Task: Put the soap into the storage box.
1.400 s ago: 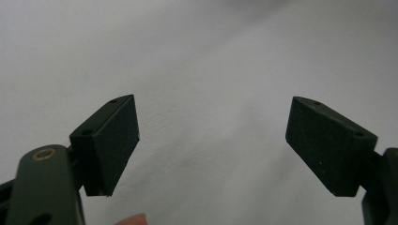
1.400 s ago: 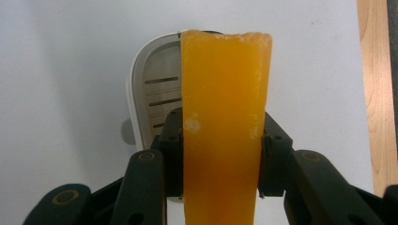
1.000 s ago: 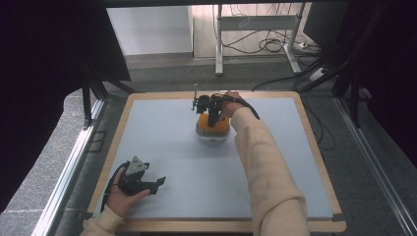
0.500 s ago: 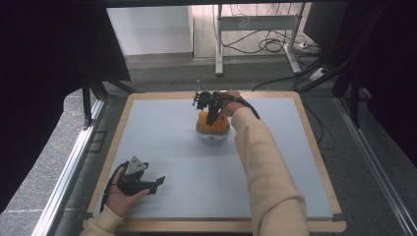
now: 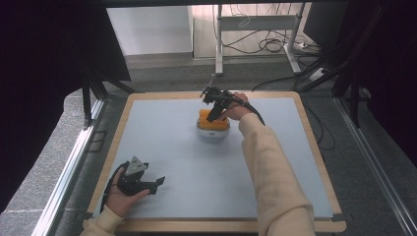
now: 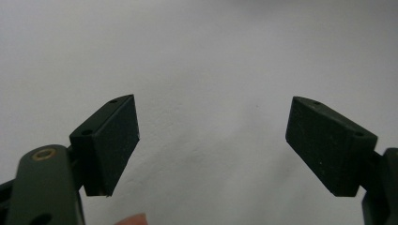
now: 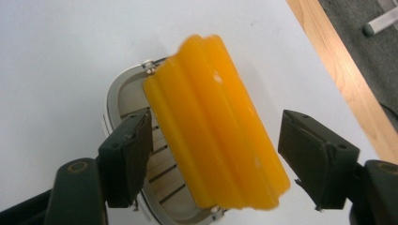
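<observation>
Right gripper (image 7: 213,154) jaws just opened around orange block (image 7: 216,122) on dish (image 7: 117,96)

In the right gripper view the orange block (image 7: 216,126) hides much of the dish (image 7: 123,101) under it, and the dish's 6 o'clock rim runs off the bottom edge. The block's 5 o'clock end is blurred. Whether the block rests on the slats or only on the rim cannot be told. In the high view the right gripper (image 5: 215,109) covers the block's 12 o'clock side. The left gripper (image 6: 213,140) bodies are cut off at the bottom corners.
</observation>
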{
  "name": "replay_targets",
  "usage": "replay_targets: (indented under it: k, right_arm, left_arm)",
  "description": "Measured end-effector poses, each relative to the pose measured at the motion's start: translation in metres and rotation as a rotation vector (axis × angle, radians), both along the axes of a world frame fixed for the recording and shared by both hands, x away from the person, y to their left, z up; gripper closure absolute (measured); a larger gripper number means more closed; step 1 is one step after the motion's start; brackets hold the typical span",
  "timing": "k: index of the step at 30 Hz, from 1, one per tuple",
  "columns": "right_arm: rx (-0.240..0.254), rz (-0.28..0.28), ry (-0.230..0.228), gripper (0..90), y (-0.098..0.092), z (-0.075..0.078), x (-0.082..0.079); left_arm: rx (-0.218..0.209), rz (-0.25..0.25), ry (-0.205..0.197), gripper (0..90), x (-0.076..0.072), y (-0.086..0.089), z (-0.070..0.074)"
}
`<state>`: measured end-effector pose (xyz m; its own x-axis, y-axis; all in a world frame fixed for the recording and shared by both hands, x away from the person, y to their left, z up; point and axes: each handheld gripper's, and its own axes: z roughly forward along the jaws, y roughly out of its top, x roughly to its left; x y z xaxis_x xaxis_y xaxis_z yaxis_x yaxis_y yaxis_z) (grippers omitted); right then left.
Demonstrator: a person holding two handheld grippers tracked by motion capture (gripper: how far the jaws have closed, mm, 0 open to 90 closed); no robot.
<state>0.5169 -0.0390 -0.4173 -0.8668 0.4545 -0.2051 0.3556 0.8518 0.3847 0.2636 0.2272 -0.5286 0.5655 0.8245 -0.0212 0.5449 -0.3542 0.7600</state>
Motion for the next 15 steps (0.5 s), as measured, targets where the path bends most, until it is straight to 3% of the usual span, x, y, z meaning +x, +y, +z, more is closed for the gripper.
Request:
replay_targets:
  k: [3, 9, 15]
  right_arm:
    - [0.044, -0.03, 0.001, 24.9, -0.01, 0.001, -0.006]
    - [0.127, -0.033, 0.015, 24.7, -0.031, 0.001, -0.023]
    - [0.237, -0.104, 0.023, 25.0, -0.054, -0.002, -0.05]
  left_arm:
    - [-0.004, 0.003, -0.002, 18.0, 0.0, -0.001, 0.0]
    - [0.002, 0.003, 0.002, 18.0, 0.0, -0.001, -0.001]
    - [0.006, 0.007, 0.003, 18.0, 0.0, -0.001, -0.002]
